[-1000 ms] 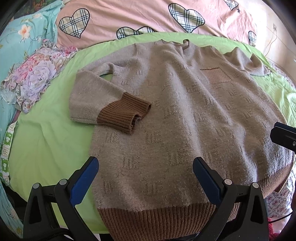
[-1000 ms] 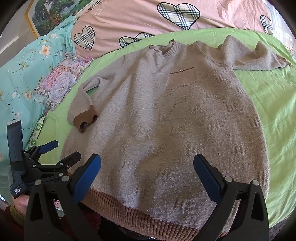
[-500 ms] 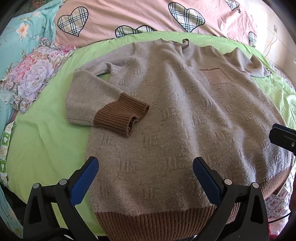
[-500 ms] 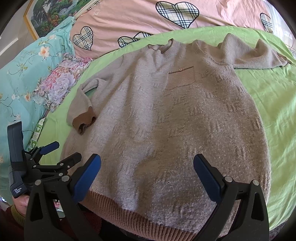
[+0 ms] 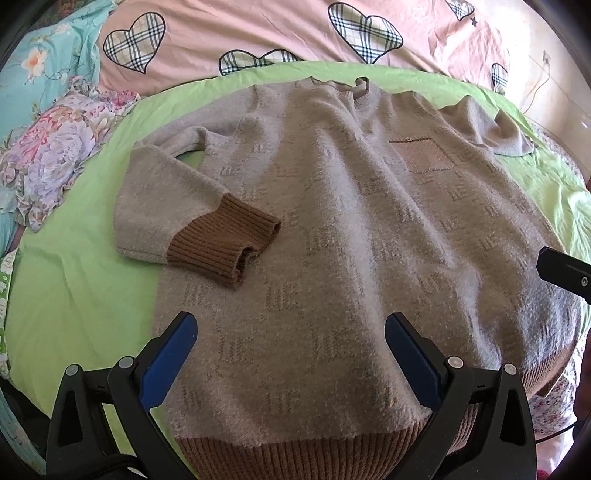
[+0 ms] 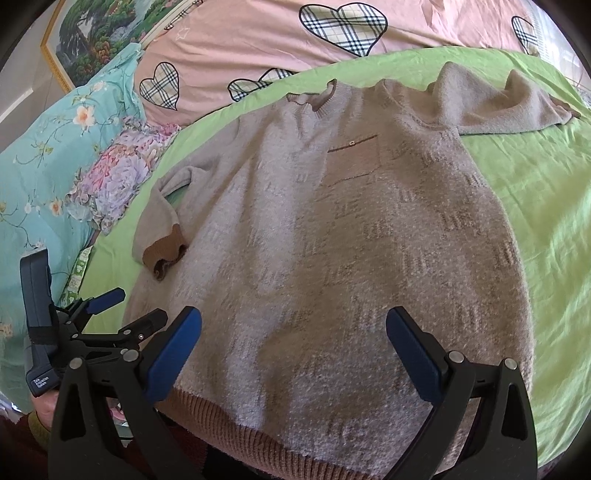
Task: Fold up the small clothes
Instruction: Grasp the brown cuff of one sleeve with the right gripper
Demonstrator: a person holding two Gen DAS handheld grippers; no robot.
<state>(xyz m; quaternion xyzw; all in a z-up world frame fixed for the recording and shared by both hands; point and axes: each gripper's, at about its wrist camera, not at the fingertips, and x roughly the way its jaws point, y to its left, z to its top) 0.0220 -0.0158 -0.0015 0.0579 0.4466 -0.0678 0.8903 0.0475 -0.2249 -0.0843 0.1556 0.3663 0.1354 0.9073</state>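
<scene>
A beige knit sweater (image 5: 351, 229) with brown ribbed hem and cuffs lies face up on a green sheet (image 5: 74, 295). Its left sleeve is folded in, with the brown cuff (image 5: 221, 247) resting on the body. The other sleeve (image 6: 498, 107) lies spread to the far right. A chest pocket (image 6: 354, 158) shows. My left gripper (image 5: 290, 350) is open and empty above the sweater's lower part. My right gripper (image 6: 293, 350) is open and empty above the hem. The left gripper also shows at the lower left of the right wrist view (image 6: 125, 308).
A pink quilt with plaid hearts (image 5: 258, 33) lies behind the sweater. A teal floral pillow (image 6: 44, 155) and a purple floral cloth (image 5: 48, 147) lie at the left. A framed picture (image 6: 96, 40) stands at the far left.
The left gripper's view has moved forward a little over the sweater, so the hem sits lower in frame. The right gripper's view has barely shifted. Both grippers stay open.
</scene>
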